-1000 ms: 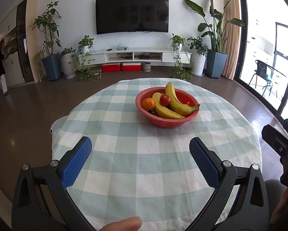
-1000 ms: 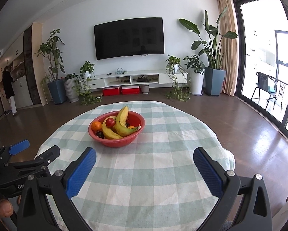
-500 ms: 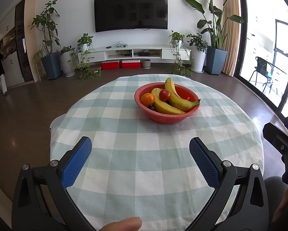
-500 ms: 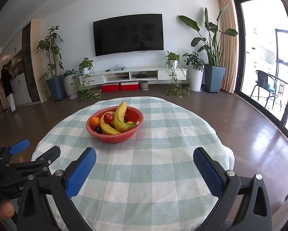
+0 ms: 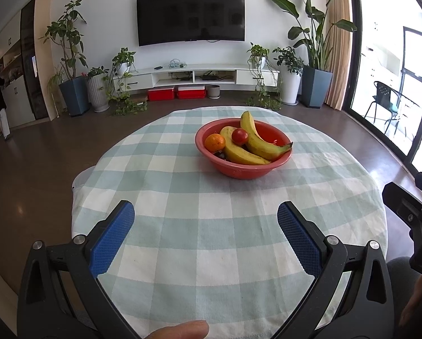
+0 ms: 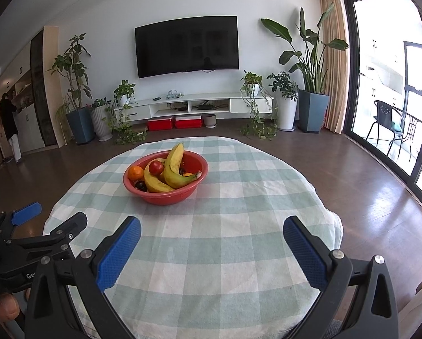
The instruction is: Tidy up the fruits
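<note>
Over the checked table [image 5: 199,226], both grippers' jaws stay spread and empty, now slightly nearer the red bowl [image 5: 243,169].

Both grippers: black frames w/ silver screws, left gripper [image 5: 205,220] & right gripper [image 6: 211,236] w/ blue textured pads [image 6: 117,254].

One red bowl [image 5: 243,166] is sitting on one round table with a checked cloth [image 5: 182,226]. It's holding two bananas [image 5: 263,145], one orange [image 5: 215,142], one small red fruit [image 5: 239,136] and some dark fruits [image 6: 140,185], too hidden to count. Two red boxes [image 5: 177,93] are sitting under the one TV [image 5: 190,14]. Two grippers are showing: left gripper [image 5: 205,220], right gripper [image 6: 211,236].
</note>
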### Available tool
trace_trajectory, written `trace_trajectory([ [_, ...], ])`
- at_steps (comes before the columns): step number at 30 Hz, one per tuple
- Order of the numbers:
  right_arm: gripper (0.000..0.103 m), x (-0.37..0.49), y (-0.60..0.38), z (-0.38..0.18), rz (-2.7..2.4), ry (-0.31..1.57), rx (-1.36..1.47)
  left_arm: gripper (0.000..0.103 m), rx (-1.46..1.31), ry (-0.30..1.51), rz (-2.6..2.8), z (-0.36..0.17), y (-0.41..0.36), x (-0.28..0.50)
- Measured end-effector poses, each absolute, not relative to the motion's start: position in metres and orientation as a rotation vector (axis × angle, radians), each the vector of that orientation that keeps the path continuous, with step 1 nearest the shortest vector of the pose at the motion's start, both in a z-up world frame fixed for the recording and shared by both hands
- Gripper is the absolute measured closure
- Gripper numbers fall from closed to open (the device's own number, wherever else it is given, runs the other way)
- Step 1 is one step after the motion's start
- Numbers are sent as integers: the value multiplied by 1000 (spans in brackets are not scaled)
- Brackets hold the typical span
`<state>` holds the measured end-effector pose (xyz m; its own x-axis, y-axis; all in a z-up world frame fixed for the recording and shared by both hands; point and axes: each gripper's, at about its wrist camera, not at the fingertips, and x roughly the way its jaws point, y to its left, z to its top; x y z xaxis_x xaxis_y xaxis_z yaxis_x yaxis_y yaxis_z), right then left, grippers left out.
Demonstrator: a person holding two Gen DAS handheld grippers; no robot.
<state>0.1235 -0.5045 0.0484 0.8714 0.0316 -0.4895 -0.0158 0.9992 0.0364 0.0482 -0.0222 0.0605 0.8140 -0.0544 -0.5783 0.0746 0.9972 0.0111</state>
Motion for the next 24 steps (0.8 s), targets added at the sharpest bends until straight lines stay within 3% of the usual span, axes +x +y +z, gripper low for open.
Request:
trace_trajectory([
  [24,0,122,-504,52,24,516,30,0,35,620,-72,55,-24,46],
])
